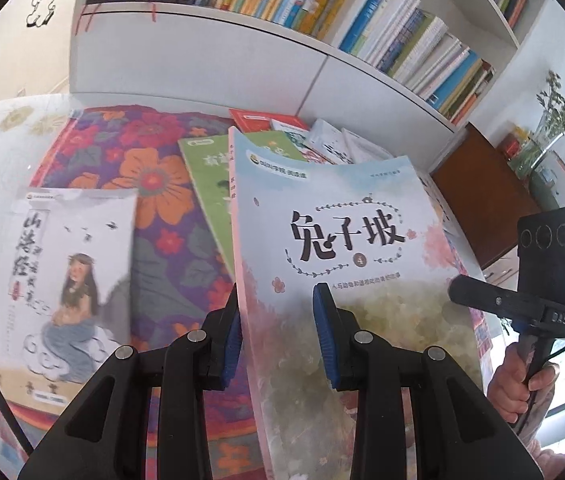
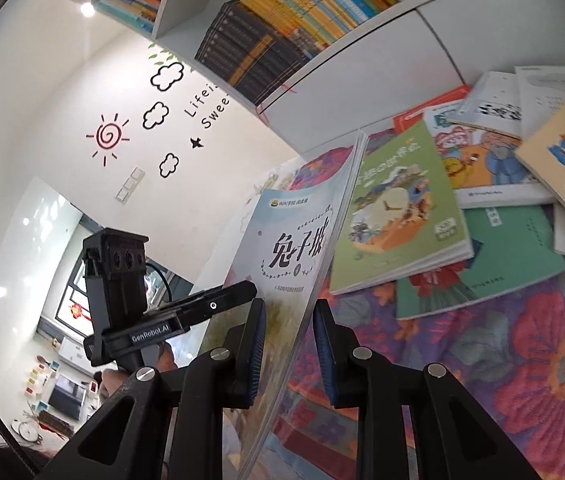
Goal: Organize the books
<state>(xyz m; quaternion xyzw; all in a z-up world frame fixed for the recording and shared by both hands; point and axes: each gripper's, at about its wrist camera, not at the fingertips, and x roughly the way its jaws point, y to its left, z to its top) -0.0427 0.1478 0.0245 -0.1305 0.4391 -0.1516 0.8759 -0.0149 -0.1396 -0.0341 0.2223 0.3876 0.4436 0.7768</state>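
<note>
Both grippers clamp one thin, glossy paperback: the book stands on edge between the left gripper and its ribbed blue pads, and likewise between the right gripper's fingers, raised off the flowered cloth. Its long axis runs away from the fingertips, its pale blue cover tilted and slightly bowed. Beyond the right fingers flat books lie overlapping, a green one nearest. Left of the left fingers a white book lies on the cloth. The shelf of packed spines stands beyond.
</note>
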